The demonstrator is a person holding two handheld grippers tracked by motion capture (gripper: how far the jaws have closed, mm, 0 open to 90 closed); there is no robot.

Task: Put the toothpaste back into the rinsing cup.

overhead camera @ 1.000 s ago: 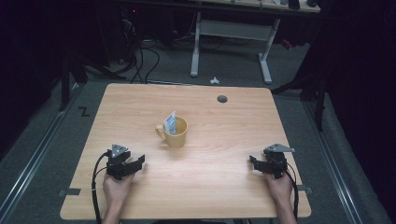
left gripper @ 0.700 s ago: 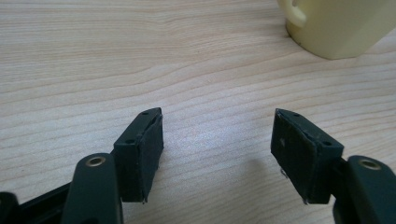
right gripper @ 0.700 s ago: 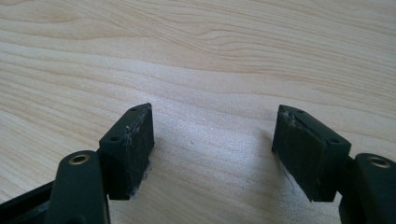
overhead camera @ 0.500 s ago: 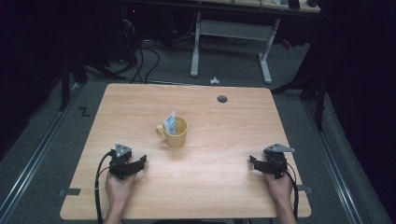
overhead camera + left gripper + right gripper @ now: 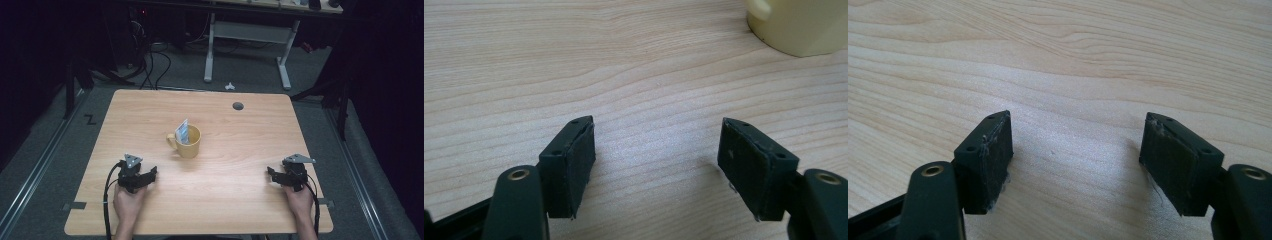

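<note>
The left claw [image 5: 148,175] had just spread its empty jaws wider, the right claw [image 5: 271,175] also gaped, so reaching the yellow mug [image 5: 187,142] on the desk [image 5: 240,200] likely came next.

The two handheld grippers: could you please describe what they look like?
Both the left gripper and the right gripper are black, each topped by a grey three-cornered plate and trailing a black cable. Their jaws end in flat rectangular black pads with small screw holes and brass-coloured pivot rivets.
</note>
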